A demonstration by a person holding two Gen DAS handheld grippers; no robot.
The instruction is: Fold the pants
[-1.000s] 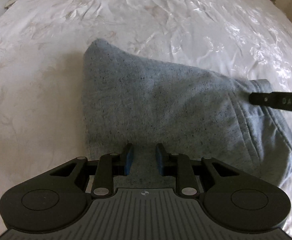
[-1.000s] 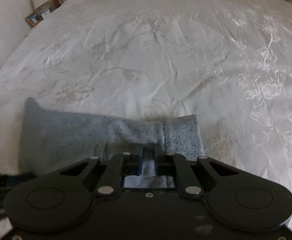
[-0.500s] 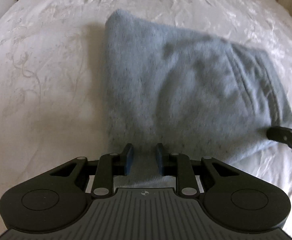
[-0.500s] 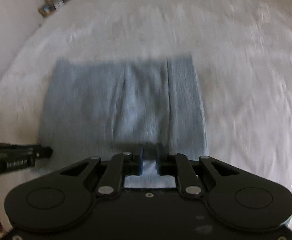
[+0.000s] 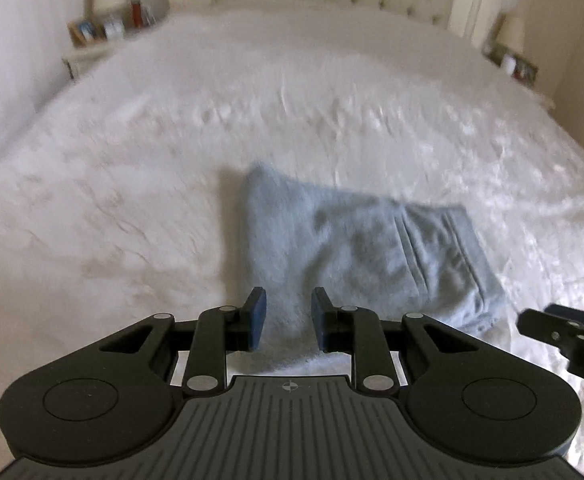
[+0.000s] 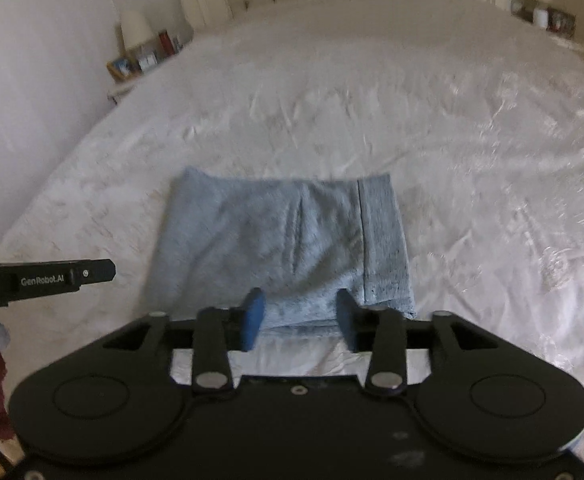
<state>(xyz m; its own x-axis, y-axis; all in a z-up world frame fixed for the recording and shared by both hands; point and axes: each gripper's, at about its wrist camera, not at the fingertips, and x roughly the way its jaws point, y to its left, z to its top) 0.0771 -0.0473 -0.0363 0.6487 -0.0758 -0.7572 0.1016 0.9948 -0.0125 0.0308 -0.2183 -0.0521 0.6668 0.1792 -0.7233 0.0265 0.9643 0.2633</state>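
Lying folded on your white bedspread (image 5: 132, 168), the grey-blue pants (image 6: 284, 240) rest free; your left gripper (image 5: 288, 322) stands parted and empty, your right gripper (image 6: 298, 318) is opening, nothing pinched.

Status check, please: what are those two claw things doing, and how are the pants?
Left hand-held gripper open, empty. Right hand-held gripper opening, nothing between pads. Pants folded on bed. Nothing in the way.

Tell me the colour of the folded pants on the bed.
Light blue-grey, lightly speckled pants; clearest in the right wrist view.
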